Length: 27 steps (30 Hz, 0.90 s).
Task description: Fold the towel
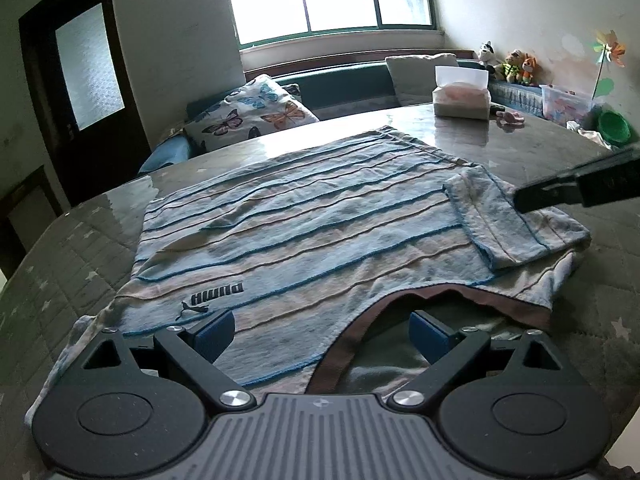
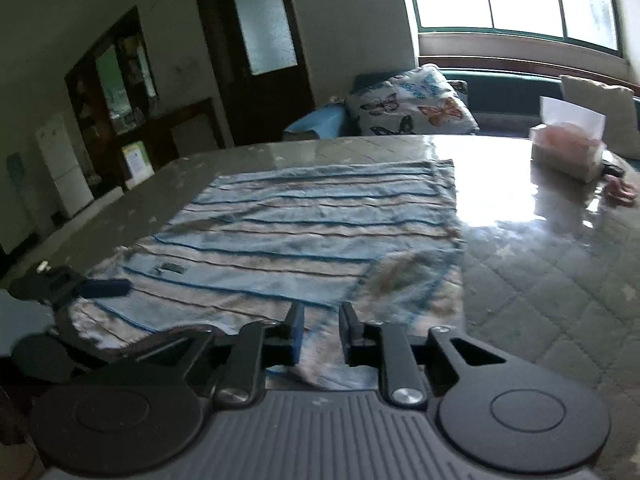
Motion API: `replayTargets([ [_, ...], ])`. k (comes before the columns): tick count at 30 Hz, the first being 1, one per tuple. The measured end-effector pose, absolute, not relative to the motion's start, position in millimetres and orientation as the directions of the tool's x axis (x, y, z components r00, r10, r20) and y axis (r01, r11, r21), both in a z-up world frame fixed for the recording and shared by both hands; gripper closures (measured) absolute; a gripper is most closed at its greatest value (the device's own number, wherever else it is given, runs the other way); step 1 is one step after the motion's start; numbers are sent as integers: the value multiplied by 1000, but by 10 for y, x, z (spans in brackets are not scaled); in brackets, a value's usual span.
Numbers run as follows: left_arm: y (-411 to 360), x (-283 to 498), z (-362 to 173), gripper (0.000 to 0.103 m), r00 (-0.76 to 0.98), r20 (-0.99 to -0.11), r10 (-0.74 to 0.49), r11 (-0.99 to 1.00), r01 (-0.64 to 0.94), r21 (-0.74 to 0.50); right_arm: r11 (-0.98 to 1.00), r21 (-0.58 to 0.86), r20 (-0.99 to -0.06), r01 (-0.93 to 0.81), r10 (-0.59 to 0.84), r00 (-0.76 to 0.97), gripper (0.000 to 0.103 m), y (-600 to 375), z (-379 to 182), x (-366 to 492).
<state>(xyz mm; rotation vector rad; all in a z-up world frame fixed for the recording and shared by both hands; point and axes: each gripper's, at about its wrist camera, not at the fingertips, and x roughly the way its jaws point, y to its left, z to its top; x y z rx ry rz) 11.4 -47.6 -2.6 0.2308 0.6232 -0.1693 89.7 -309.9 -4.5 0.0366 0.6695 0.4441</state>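
Note:
A blue and beige striped towel (image 1: 300,220) (image 2: 312,216) with a dark logo lies spread on the quilted grey table (image 1: 60,260). Its right corner (image 1: 508,224) is folded back over the cloth. The near edge shows a brown hem (image 1: 360,340) curving up. My left gripper (image 1: 320,328) stands wide open over that near edge, with nothing between its blue pads; it also shows in the right wrist view, left gripper (image 2: 80,288). My right gripper (image 2: 320,320) hovers at the folded corner, jaws a narrow gap apart, cloth visible below them. In the left wrist view the right gripper (image 1: 524,200) reaches in from the right.
A tissue box (image 1: 462,96) (image 2: 568,148) stands at the far right of the table, small items beside it. A green bowl (image 1: 614,126) and a plastic box sit further right. A butterfly pillow (image 1: 256,112) lies on the bench behind, under the window.

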Motion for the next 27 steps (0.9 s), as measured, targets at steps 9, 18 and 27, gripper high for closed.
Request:
replayTargets([
  [9, -451, 132, 2, 7, 804, -590, -80, 968, 204, 147, 939, 136, -666, -315, 323, 672, 84, -3423, -248, 982],
  [18, -87, 88, 128, 7, 819, -574, 4, 988, 86, 129, 933, 73, -637, -352, 315, 704, 76, -3218, -121, 1414],
  [27, 615, -51, 140, 9, 790, -592, 159, 987, -127, 97, 943, 10, -667, -331, 253, 700, 74, -3081, -320, 1845],
])
